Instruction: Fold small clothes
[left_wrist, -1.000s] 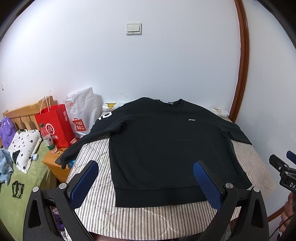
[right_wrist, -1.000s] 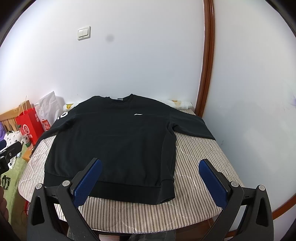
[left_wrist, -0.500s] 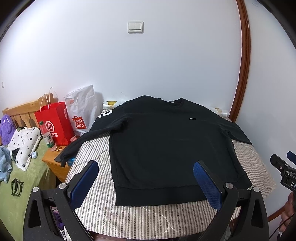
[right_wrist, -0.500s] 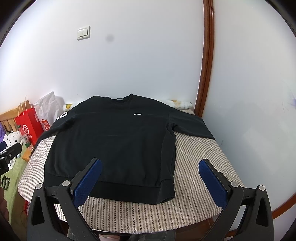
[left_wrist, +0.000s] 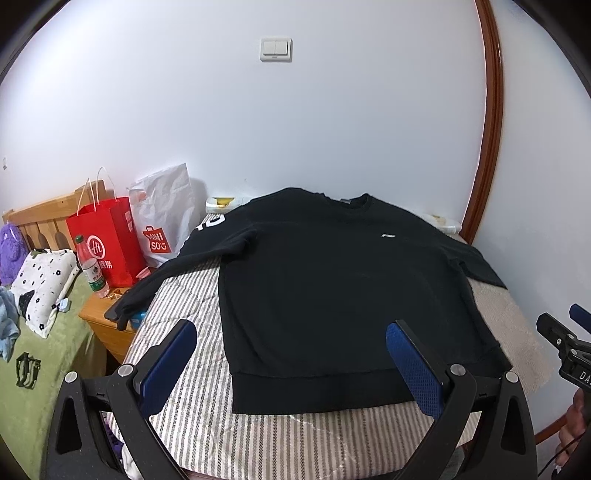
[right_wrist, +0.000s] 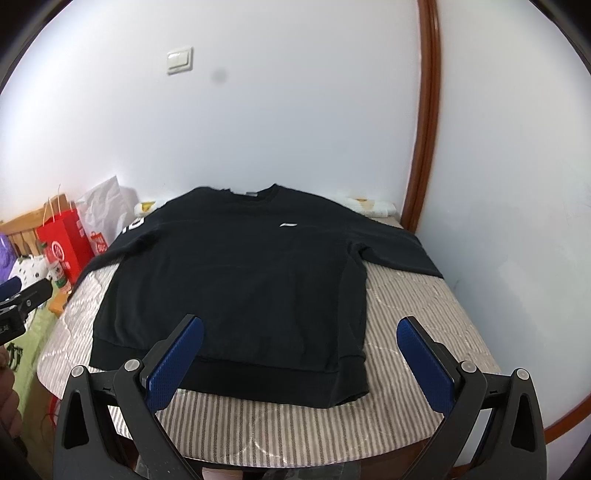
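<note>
Black sweatshirt (left_wrist: 343, 288) lies flat, front up, on the striped table cover (left_wrist: 192, 332), collar toward the wall, hem toward the cameras. Its sleeve on the left runs off the table edge and hangs over a wooden nightstand (left_wrist: 107, 325); the other sleeve stays on the cover by the wood door trim (right_wrist: 424, 147). Small white logo on the chest.

L gripper (left_wrist: 291, 365) hovers above the near hem, blue pads wide apart, holding nothing. R gripper (right_wrist: 301, 363) likewise: pads spread wide, empty, above the hem's right corner region.

Left of the table: red paper bag (left_wrist: 107, 240), white shopping bag (left_wrist: 166, 221), a plastic bottle (left_wrist: 90, 269). Something pale sits at the table's far right corner, prob. a rolled cloth, too blurry to tell.
</note>
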